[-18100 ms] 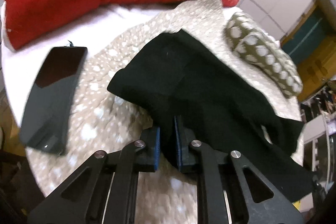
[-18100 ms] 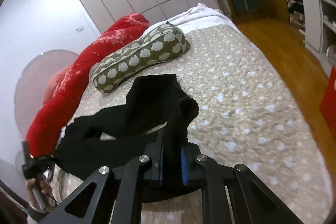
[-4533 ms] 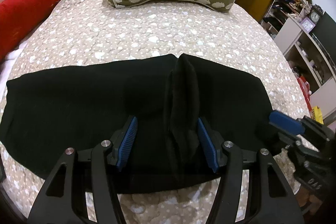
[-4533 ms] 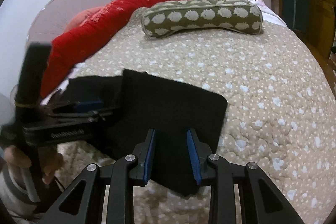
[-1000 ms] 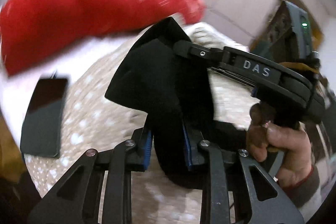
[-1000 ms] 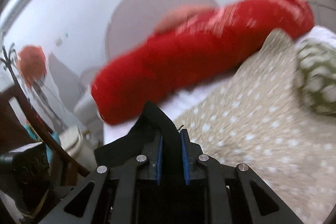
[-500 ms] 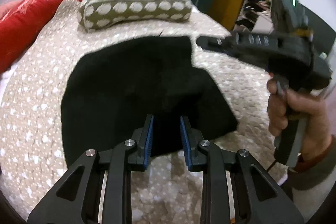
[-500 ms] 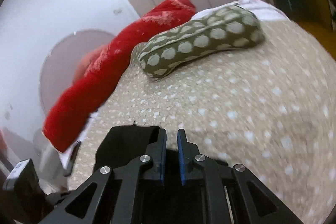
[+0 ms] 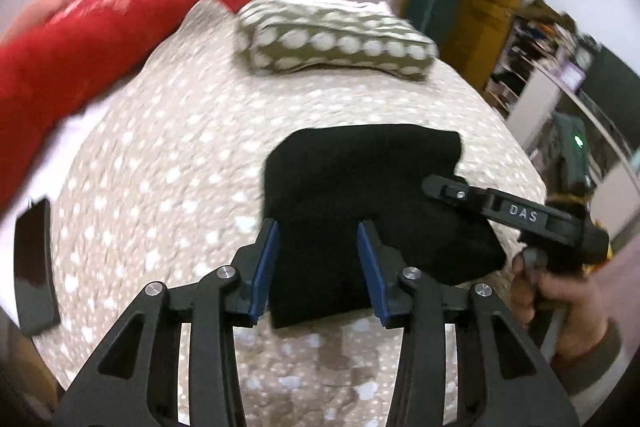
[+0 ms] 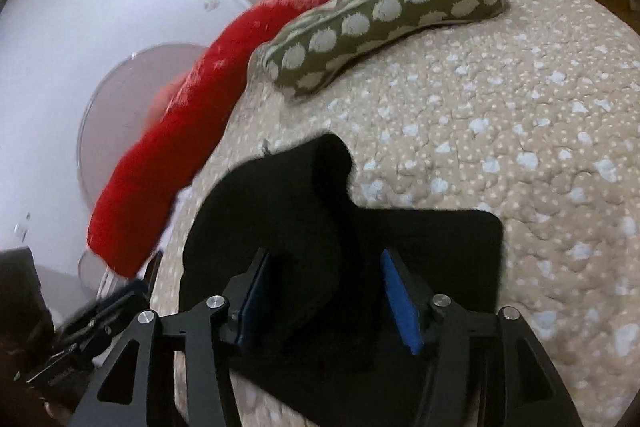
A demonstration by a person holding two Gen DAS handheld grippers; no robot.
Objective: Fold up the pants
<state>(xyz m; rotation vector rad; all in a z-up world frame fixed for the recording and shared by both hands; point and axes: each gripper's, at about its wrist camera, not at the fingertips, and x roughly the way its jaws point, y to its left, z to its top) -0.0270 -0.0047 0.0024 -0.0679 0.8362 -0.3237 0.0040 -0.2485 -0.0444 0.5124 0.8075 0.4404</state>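
The black pants lie folded into a compact stack on the beige spotted quilt. My left gripper is open, its blue pads on either side of the stack's near edge, holding nothing. My right gripper is open too, over the near part of the folded pants. In the left wrist view the right gripper's black body, marked DAS, reaches in from the right over the stack's right edge.
A green pillow with white spots lies at the far side of the bed, a long red bolster along the left. A black phone lies at the bed's left edge. Shelves and a yellow door stand at the right.
Both grippers have opened and let go of the pants, which now lie folded on the quilt. Half a second ago both were shut on the cloth.
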